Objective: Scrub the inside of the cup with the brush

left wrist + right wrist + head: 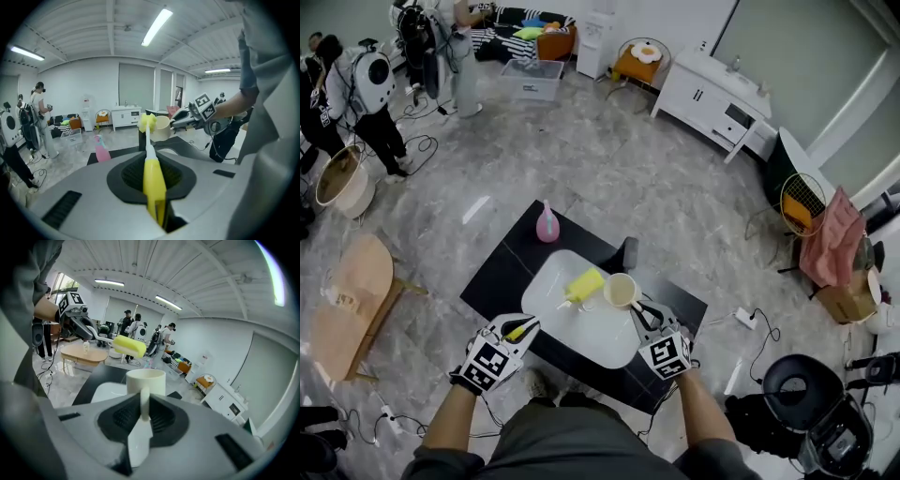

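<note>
Cup [621,291] is clamped by its handle in the right gripper [647,313] over the basin [591,339]. Brush [581,284] is clamped in the left gripper [521,328], with its head at the cup's 9 o'clock. Cup's probably rigid and chippable, so it's best gripped at the handle.

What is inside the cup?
Nothing shows in the cup: its pale inside looks empty from above. The yellow brush head is beside it, outside. The cup's very bottom is too small to tell.

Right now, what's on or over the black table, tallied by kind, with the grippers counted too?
grippers: 2, left gripper and right gripper
brush: 1
cup: 1
pink bottle: 1
white tray: 1
dark upright block: 1
total: 7
</note>
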A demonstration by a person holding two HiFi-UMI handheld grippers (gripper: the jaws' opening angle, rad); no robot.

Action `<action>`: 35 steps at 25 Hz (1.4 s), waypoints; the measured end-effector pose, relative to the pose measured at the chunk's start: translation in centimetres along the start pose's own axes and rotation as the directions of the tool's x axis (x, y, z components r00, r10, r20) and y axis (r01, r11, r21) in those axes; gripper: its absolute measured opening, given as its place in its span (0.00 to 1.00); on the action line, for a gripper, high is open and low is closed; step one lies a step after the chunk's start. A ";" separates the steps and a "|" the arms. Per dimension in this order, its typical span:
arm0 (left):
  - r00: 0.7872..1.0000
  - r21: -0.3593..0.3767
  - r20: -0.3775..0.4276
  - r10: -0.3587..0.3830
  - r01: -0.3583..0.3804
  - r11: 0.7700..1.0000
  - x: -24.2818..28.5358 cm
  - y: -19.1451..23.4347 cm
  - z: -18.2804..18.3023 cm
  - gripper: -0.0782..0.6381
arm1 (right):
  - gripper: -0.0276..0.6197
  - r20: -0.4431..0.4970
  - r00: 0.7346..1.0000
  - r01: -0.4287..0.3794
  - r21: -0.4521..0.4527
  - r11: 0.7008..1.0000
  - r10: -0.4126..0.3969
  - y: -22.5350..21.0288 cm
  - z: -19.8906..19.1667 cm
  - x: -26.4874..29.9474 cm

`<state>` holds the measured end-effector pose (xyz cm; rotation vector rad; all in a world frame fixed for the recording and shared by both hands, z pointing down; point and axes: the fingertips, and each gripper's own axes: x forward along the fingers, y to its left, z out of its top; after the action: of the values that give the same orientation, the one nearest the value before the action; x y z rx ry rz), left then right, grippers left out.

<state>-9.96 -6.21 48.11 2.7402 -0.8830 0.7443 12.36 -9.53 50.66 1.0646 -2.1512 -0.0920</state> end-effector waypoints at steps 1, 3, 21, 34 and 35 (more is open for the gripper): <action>1.000 0.019 -0.001 -0.007 0.007 1.000 0.0 0.0 0.4 0.15 | 0.11 0.003 1.000 0.003 -0.015 1.000 -0.003 -0.3 0.5 -0.1; 1.000 0.055 -0.010 -0.022 0.023 0.998 -0.2 -0.2 1.0 0.15 | 0.11 0.006 1.000 0.005 -0.037 0.999 -0.004 -0.6 1.4 -0.4; 0.916 0.662 -0.402 0.005 0.286 0.693 3.0 -3.6 0.6 0.15 | 0.11 -0.155 0.979 -0.181 -0.350 0.919 0.134 5.1 0.9 0.5; 0.874 0.662 -0.485 -0.032 0.391 0.639 4.9 -0.9 2.5 0.15 | 0.11 -0.168 0.964 -0.259 -0.414 0.873 0.206 6.7 2.7 0.5; 0.871 0.643 -0.489 -0.050 0.398 0.654 4.9 -0.6 2.5 0.15 | 0.11 -0.163 0.965 -0.255 -0.419 0.871 0.204 6.5 3.0 0.4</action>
<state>-5.18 -8.97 48.39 2.9721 -0.0990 1.9015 5.97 -6.26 51.06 0.5361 -2.0055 -0.3763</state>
